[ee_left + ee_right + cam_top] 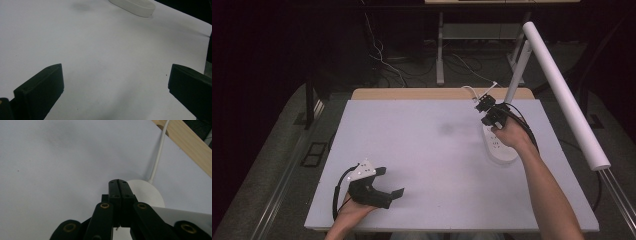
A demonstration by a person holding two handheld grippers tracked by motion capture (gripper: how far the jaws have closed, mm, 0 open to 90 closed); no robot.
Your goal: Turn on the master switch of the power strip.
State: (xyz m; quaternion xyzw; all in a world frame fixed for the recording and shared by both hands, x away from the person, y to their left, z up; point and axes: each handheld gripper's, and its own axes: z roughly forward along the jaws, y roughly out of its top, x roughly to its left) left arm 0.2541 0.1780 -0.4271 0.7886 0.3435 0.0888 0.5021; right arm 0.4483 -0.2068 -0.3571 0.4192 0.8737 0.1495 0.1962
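Left gripper [394,184] at near table [422,165] edge, jaws wide apart, nothing between them. White power strip [501,147] lies far right on table, cord [157,162] trailing off back edge. Right gripper [119,185] over strip's far end, jaws fully closed, holding nothing.

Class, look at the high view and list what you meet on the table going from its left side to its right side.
Left gripper, fingers spread, near the front-left corner → bare white table top → right gripper, fingers shut, above the far end of the white power strip → long white tube slanting over the right edge.
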